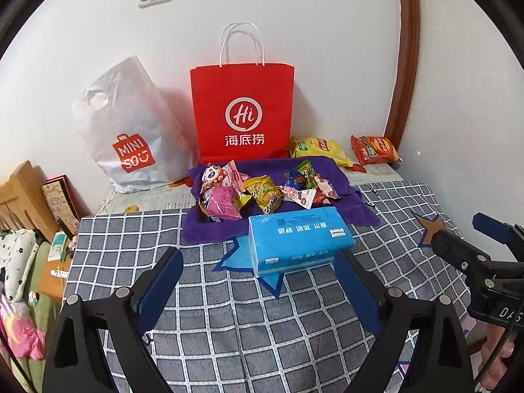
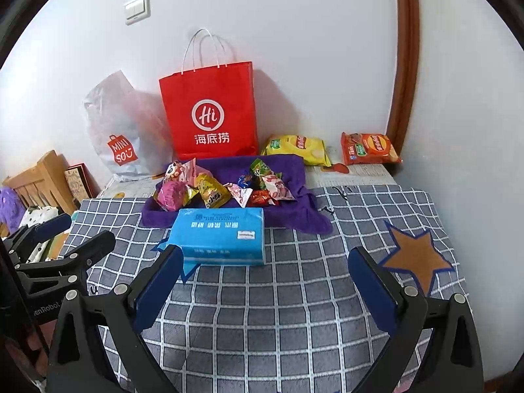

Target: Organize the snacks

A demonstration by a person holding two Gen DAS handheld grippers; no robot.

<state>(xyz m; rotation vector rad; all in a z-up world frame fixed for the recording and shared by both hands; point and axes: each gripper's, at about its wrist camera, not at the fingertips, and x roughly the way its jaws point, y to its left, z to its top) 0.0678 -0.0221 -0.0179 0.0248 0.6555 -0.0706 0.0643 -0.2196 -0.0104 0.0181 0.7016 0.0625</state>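
Several small snack packets (image 1: 255,191) (image 2: 222,186) lie heaped on a purple cloth (image 1: 344,203) (image 2: 294,177). A blue tissue pack (image 1: 298,239) (image 2: 222,239) rests just in front of the cloth. Two crisp bags, one yellow (image 1: 322,149) (image 2: 299,149) and one orange (image 1: 375,149) (image 2: 370,149), lie at the back right by the wall. My left gripper (image 1: 258,268) stands open, its jaws short of the tissue pack with nothing between them. Off to the right of the pack my right gripper (image 2: 265,267) is open and empty too, and appears at the right edge of the left wrist view (image 1: 458,239).
A red paper bag (image 1: 242,111) (image 2: 209,111) and a white plastic bag (image 1: 131,131) (image 2: 121,131) stand against the wall behind the cloth. The checked tablecloth (image 1: 262,327) (image 2: 278,311) covers the table. A wooden chair (image 1: 23,196) and clutter sit off the left edge.
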